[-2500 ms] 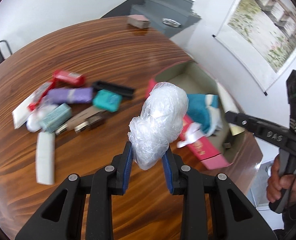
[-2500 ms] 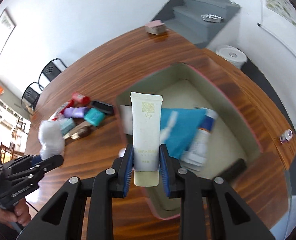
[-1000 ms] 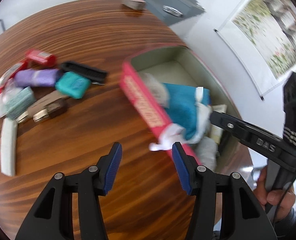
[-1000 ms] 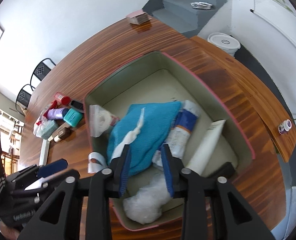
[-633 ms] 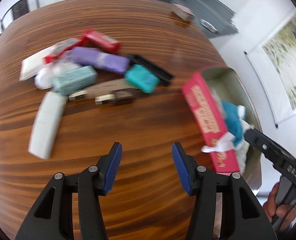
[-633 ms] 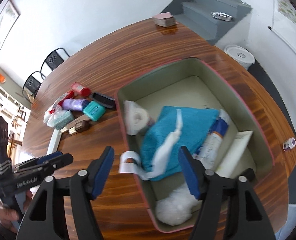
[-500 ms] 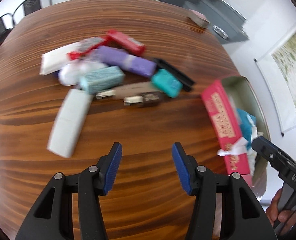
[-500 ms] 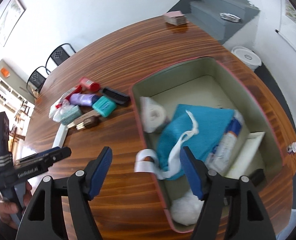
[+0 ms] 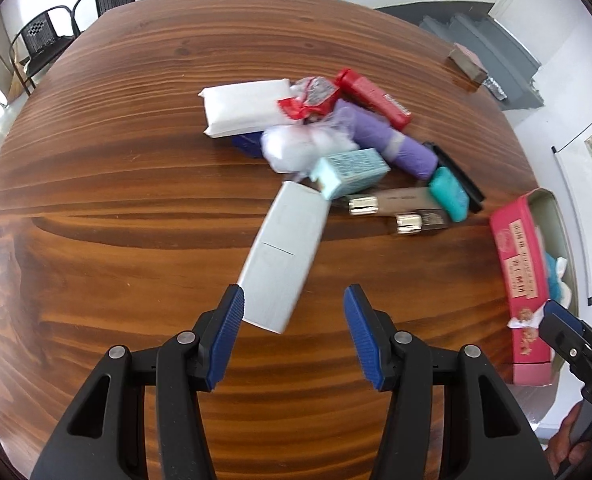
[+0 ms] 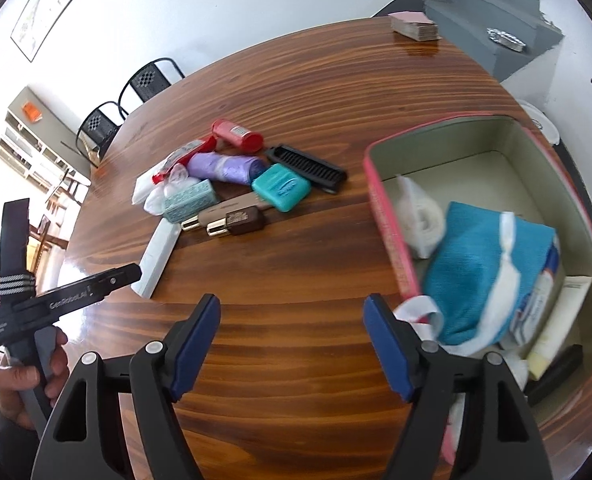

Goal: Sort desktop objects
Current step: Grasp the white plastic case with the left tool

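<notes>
Pink box (image 9: 517, 264) cut off at right edge; contents partly hidden. White box (image 9: 282, 254) just beyond spread, empty left tongs (image 9: 292, 308). Right tongs (image 10: 292, 322) opening, empty.

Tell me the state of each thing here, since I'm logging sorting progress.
Left gripper: open, empty.
Right gripper: opening, empty.
Pink box: lidless, partly filled.
Blue pouch: inside the box.
White long box: flat on table.
Teal case: closed, unsorted.
</notes>
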`<move>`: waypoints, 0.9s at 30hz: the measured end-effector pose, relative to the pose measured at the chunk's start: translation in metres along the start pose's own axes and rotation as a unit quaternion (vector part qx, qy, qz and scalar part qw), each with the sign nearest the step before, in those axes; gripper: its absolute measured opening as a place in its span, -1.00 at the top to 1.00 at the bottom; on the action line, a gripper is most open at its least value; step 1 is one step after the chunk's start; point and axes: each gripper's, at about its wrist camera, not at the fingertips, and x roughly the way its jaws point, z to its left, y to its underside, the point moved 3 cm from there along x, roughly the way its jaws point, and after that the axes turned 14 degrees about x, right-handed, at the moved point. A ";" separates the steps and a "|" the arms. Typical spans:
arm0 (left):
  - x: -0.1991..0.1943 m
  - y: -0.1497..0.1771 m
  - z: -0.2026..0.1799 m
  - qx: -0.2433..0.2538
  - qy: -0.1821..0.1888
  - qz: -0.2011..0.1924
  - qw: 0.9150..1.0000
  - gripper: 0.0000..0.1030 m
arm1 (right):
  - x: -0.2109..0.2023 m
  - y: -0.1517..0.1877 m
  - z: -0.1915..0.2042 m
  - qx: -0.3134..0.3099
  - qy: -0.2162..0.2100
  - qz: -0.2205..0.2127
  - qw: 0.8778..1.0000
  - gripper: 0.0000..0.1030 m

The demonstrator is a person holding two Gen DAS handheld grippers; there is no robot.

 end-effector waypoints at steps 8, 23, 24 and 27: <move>0.023 -0.013 0.000 0.036 0.001 0.012 0.999 -0.09 | 0.015 0.005 0.020 -0.021 0.011 0.015 1.000 -0.51; 0.044 -0.017 -0.001 0.111 -0.029 0.007 0.993 -0.09 | 0.051 -0.001 0.038 -0.020 0.028 0.029 0.999 -0.52; 0.043 -0.016 -0.001 0.114 -0.029 0.003 0.993 -0.09 | 0.054 -0.002 0.039 -0.022 0.030 0.029 0.999 -0.52; 0.042 -0.014 0.000 0.116 -0.026 -0.002 0.993 -0.06 | 0.061 -0.004 0.043 -0.024 0.033 0.031 0.999 -0.52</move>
